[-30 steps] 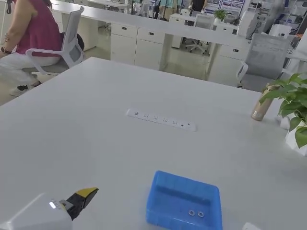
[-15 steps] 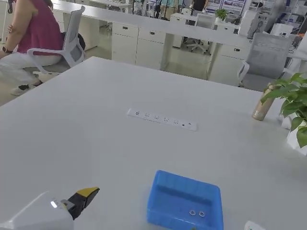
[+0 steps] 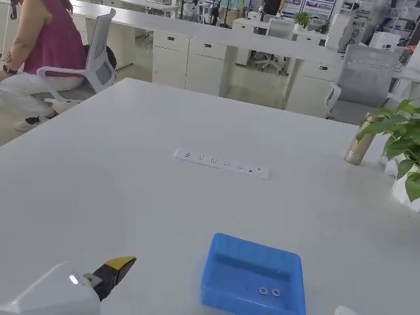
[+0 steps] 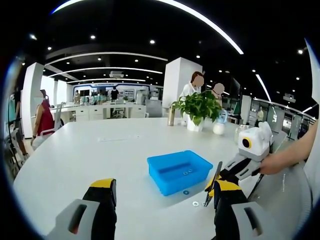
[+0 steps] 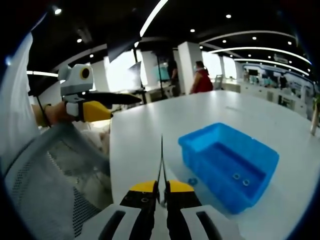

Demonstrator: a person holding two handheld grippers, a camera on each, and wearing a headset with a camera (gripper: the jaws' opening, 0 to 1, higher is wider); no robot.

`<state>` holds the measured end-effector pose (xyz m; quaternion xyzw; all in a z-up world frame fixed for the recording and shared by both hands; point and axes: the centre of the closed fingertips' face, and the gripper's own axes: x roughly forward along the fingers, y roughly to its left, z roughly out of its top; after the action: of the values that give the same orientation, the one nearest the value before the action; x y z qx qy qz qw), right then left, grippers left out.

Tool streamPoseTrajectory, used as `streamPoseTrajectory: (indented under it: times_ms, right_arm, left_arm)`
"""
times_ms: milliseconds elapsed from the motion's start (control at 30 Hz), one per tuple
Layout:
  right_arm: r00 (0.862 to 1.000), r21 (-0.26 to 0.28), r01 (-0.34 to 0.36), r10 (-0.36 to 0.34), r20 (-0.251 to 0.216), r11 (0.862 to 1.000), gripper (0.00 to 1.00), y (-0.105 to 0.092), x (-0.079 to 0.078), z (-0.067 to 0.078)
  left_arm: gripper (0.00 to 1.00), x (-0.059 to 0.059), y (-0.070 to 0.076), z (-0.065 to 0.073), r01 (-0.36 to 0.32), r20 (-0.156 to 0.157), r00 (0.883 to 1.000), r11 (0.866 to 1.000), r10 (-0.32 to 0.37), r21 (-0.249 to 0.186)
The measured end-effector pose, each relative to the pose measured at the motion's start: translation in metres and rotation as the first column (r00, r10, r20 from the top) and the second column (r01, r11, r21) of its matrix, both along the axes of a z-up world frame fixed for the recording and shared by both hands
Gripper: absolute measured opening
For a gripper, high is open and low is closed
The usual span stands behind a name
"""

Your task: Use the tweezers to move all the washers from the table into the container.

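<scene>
A blue container (image 3: 252,275) sits near the table's front edge with two washers (image 3: 268,292) inside. In the left gripper view two more washers (image 4: 190,197) lie on the table just in front of the container (image 4: 179,170). My right gripper (image 5: 161,189) is shut on slim dark tweezers (image 5: 161,157). In the left gripper view those tweezers (image 4: 214,184) slant down, tips close beside the loose washers, nothing visibly pinched. My left gripper (image 4: 165,186) is open, jaws wide apart, left of the container (image 3: 118,266).
A white power strip (image 3: 220,163) lies mid-table. A metal bottle (image 3: 359,146) and a potted plant (image 3: 403,154) stand at the right edge. A person sits on an office chair (image 3: 85,59) at far left. Desks and chairs fill the background.
</scene>
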<state>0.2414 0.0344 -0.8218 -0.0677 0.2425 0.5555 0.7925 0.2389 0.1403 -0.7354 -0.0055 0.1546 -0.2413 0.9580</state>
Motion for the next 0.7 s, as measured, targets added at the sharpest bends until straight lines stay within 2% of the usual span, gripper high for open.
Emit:
streamPoseTrajectory:
  times_ms: [200,533,633,700]
  right_arm:
    - [1.0,0.004,-0.006,0.006,0.001,1.0,0.04,-0.001,-0.001,-0.001]
    - [0.991,-0.075,-0.091,0.098,0.096,0.993,0.04,0.005,-0.014,-0.001]
    - [0.99,-0.079,-0.097,0.105,0.092,0.992,0.04,0.005,-0.014,-0.001]
    - [0.996,-0.044,-0.067,0.069,0.051,0.997,0.04,0.003,-0.01,0.0]
  left_arm:
    - [0.81,0.0,0.0,0.0,-0.001,0.002,1.0,1.0,0.001,0.001]
    - [0.81,0.0,0.0,0.0,0.0,0.002,1.0,1.0,-0.001,0.005]
    - [0.81,0.0,0.0,0.0,-0.001,0.0,1.0,1.0,0.001,0.003]
    - [0.81,0.0,0.001,0.0,-0.002,0.001,1.0,1.0,0.002,0.003]
